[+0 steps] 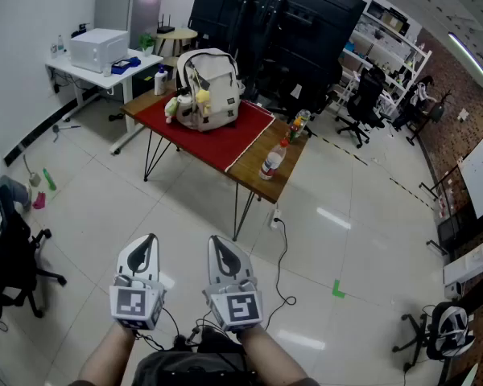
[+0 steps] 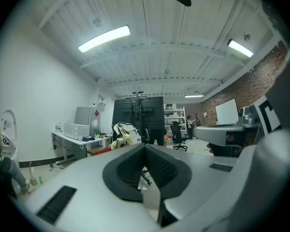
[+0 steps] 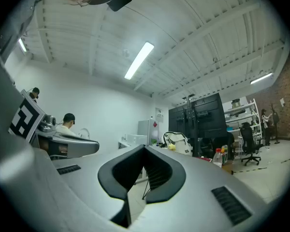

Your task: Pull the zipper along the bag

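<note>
While well apart from the backpack (image 1: 209, 89), left gripper (image 2: 145, 148) and right gripper (image 3: 144, 148) fingers together, empty, plain only in gripper views

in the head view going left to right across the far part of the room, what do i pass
white appliance → backpack → clear bottle with red cap → black office chair → whiteboard
</note>
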Motion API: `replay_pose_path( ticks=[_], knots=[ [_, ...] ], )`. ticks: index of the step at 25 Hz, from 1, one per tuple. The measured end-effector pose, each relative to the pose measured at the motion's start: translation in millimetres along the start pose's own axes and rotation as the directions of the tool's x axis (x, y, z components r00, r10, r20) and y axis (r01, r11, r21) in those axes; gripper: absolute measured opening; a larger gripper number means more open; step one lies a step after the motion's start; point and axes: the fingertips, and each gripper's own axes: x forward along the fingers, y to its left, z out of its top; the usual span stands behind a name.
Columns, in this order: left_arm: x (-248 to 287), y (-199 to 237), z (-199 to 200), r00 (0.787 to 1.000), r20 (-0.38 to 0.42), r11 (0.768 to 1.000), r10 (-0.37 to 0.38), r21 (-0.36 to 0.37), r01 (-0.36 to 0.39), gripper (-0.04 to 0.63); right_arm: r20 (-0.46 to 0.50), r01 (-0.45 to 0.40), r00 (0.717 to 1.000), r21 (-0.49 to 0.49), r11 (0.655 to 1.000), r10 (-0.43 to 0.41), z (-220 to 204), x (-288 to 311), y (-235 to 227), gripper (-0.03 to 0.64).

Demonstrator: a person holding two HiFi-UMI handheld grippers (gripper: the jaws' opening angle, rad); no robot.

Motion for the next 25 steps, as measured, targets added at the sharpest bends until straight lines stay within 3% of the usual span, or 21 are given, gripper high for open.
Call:
replay_pose_path(
  ticks=[6, 11, 14, 25],
  knots=[
    [26.6, 14.0, 0.1, 0.999, 0.038, 1.000, -0.009, 0.023, 0.008, 0.022, 0.066, 0.031, 0.997, 0.073, 0.997, -0.036, -5.9, 21.1, -28.1, -0.008],
    [66.2, 25.6, 4.5, 0.999, 0.053, 0.999, -0.007, 0.053, 0.004, 0.023, 0.083, 0.032, 0.996, 0.061, 0.998, -0.037, -12.0, 56.9, -58.5, -0.008],
    [102.5, 39.6, 4.4, 0.998, 0.051, 0.999, 0.023, 0.031, -0.025, 0.023, 0.090, 0.016, 0.996, 0.067, 0.998, -0.022, -16.7, 92.0, -79.9, -0.008],
    [266.0, 62.4, 35.8, 0.996, 0.077, 0.996, 0.039, 0.071, -0.044, 0.023, 0.119, -0.020, 0.993, 0.073, 0.997, 0.012, -18.2, 228.7, -179.5, -0.008]
  ],
)
